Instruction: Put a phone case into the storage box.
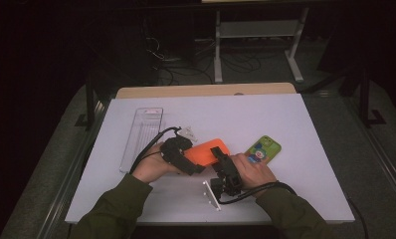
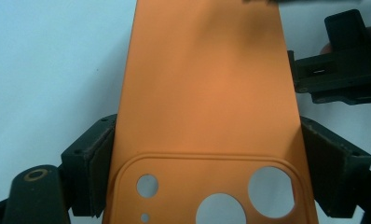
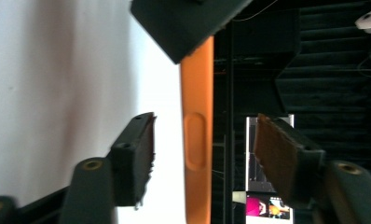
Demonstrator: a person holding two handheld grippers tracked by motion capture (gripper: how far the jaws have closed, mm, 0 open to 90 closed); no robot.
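One orange case (image 2: 207, 98) end is cut off.

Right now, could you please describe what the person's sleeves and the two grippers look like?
Both sleeves are olive green. The left gripper and right gripper are black with blocky two-jaw heads; each trails a black cable, and a pale three-cornered plate sits on the right one.

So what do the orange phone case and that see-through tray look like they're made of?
Orange phone case: likely soft silicone or matte plastic, given its even, glare-free surface and moulded camera cutouts. Tray: probably clear hard plastic, since the table shows through it.
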